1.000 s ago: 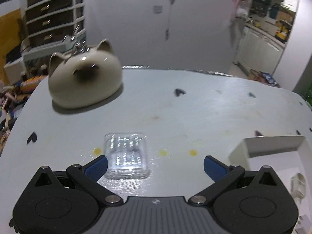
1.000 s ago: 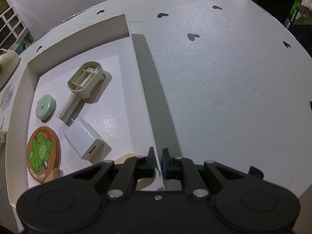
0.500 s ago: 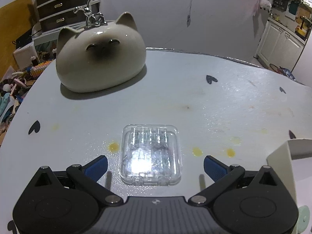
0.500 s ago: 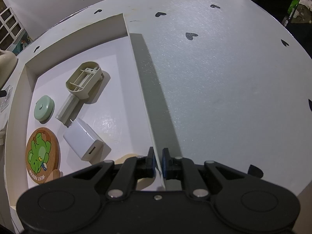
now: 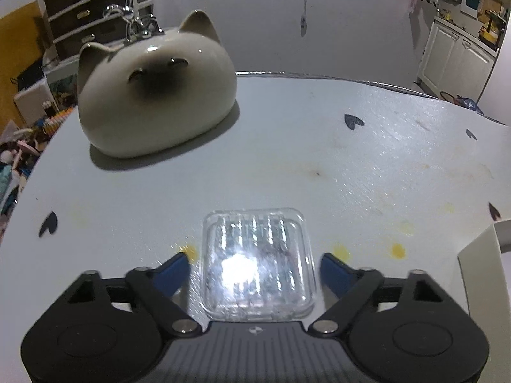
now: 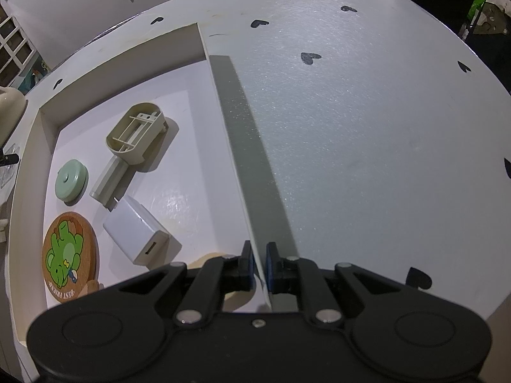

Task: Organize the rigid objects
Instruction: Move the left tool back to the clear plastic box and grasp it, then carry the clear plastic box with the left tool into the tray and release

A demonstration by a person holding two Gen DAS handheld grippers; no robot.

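The left gripper (image 5: 255,266) has its blue-tipped jaws spread wide, one on each side of a clear case (image 5: 258,263) that lies flat on the table (image 5: 287,159); small gaps show between the tips and the case sides, so neither seems to touch it. Glare from a light hides what is inside the case. Beyond it, toward the far left of the table, sits a cream ceramic cat (image 5: 156,92) with a dark muzzle. A white corner of the tray (image 5: 479,255) shows at the right edge of this view. The right gripper (image 6: 259,263) has its jaws pressed against the tray's (image 6: 223,102) right wall, pinching the thin white panel between them. Inside the tray, nearest the jaws, lies a white charger (image 6: 135,231). Left of it is a round coaster (image 6: 68,257) with a green cartoon animal. Farther in are a small green lid (image 6: 71,179) and a beige plastic holder (image 6: 127,146), its stem reaching the charger. The table, dotted with black hearts (image 6: 309,58), spreads to the right of the tray.
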